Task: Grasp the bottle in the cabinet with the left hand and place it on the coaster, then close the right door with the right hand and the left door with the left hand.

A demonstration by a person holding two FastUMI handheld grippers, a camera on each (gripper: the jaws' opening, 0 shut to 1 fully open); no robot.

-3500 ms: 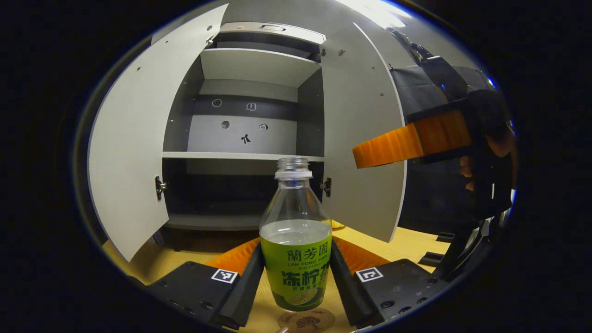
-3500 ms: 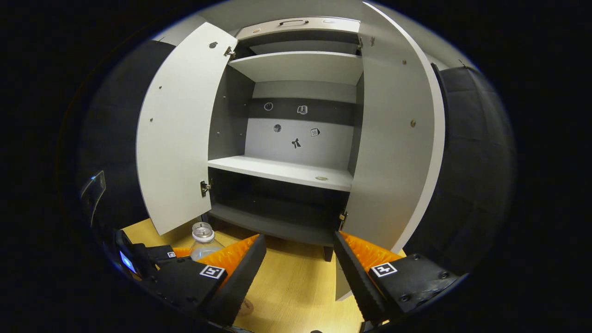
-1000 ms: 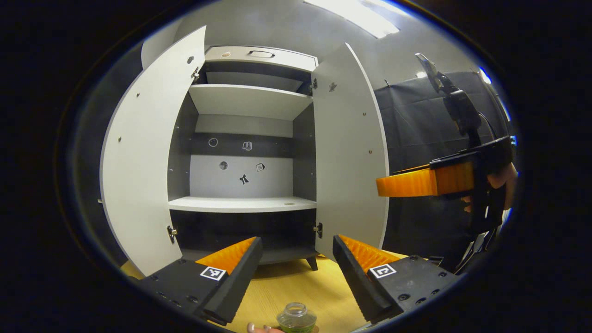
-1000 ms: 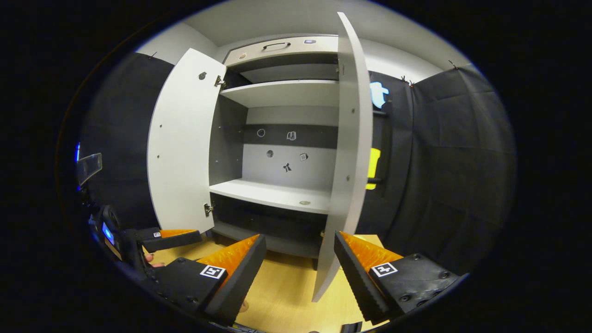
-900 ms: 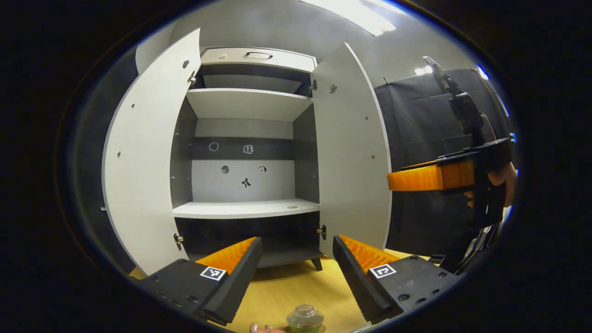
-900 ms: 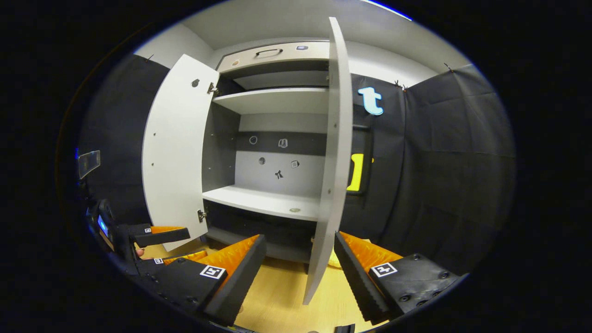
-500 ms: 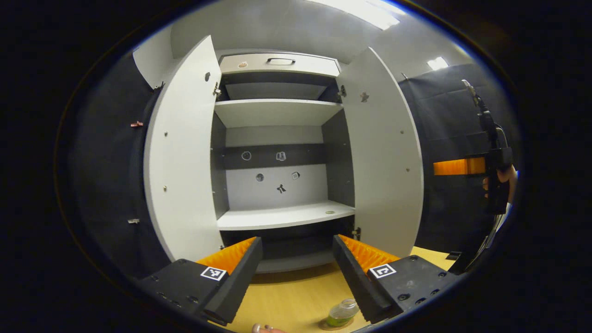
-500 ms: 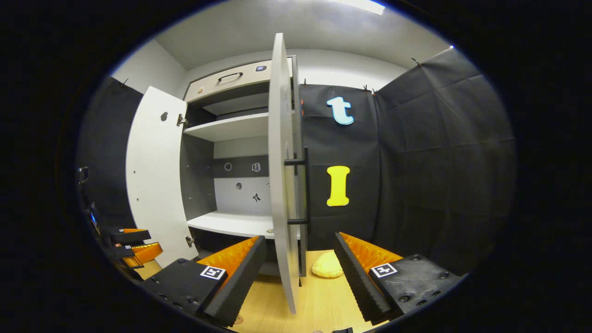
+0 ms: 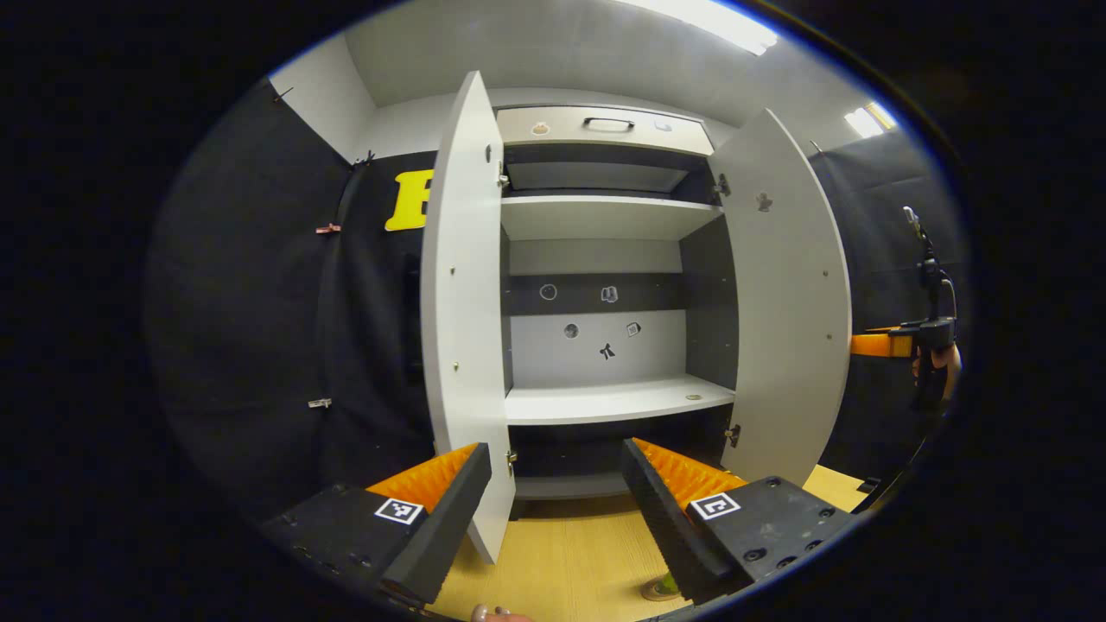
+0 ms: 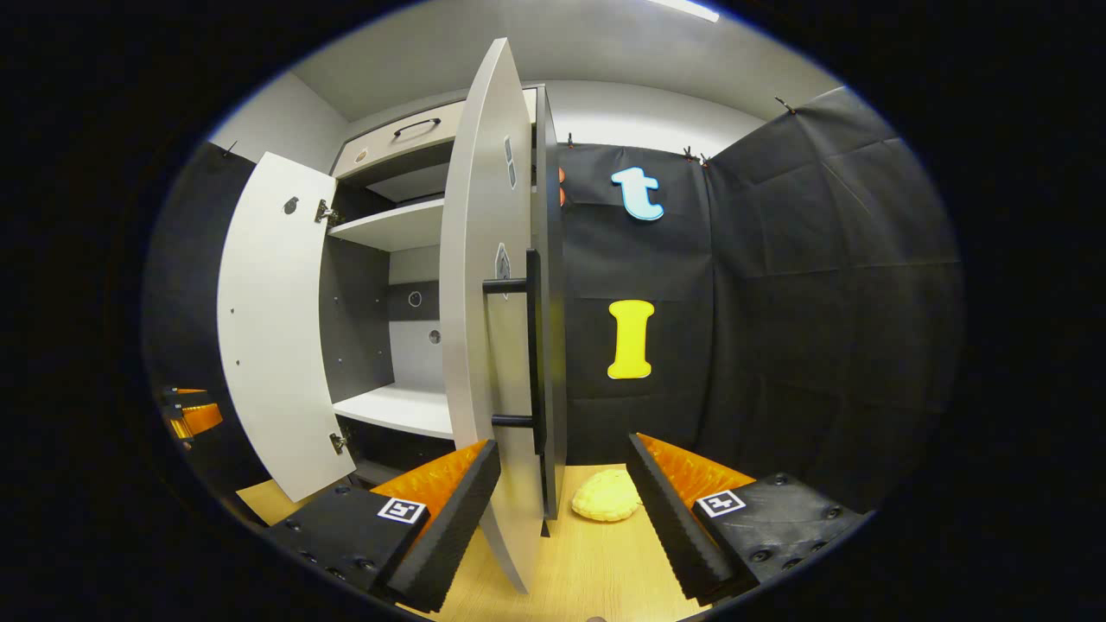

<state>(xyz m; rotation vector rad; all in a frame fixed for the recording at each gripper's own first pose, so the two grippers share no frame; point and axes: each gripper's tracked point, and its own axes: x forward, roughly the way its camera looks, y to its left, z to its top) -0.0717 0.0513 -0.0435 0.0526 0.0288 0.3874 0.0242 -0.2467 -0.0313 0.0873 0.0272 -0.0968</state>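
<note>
Facing the open cabinet point(image 9: 605, 397), both tools are sitting spread, empty: left tool point(image 9: 553, 510), right tool point(image 10: 562, 510), right door point(image 10: 484, 345) at 12 o'clock.

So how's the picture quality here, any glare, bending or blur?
Left gripper view: ceiling lights blow out white; the left door bows from fisheye. Right gripper view: the right door curves strongly, and the cabinet stays sharp, without motion blur.

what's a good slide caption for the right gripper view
Open hand-held gripper faces the right door's outer side and black handle, cabinet still open.
</note>
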